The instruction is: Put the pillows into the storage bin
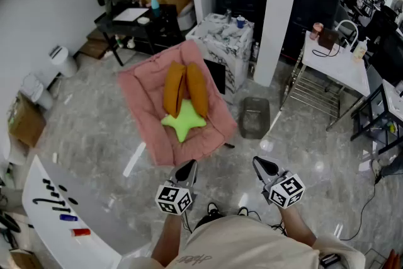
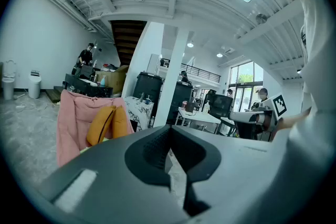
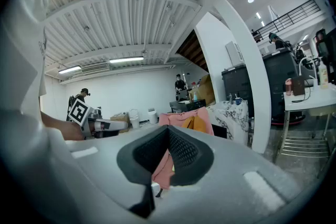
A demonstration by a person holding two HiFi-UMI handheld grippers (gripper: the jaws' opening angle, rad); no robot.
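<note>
Two orange pillows point(image 1: 173, 90) point(image 1: 198, 91) stand side by side on a pink padded seat point(image 1: 141, 94), with a green star-shaped pillow point(image 1: 184, 121) in front of them. A grey storage bin point(image 1: 255, 116) sits on the floor just right of the seat. My left gripper point(image 1: 187, 169) and right gripper point(image 1: 265, 165) hover near my body, short of the seat, both shut with nothing in them. The left gripper view shows the orange pillows point(image 2: 106, 123) on the pink seat point(image 2: 71, 126) ahead. The right gripper view shows the pink seat point(image 3: 177, 118) beyond its jaws.
A white pillar point(image 1: 277, 9) and a marble-patterned cabinet point(image 1: 223, 41) stand behind the seat. A white table point(image 1: 337, 63) with a wire rack is at the right, and a white board point(image 1: 60, 211) with markers at the lower left. A person stands by a black table point(image 1: 135, 25) far back.
</note>
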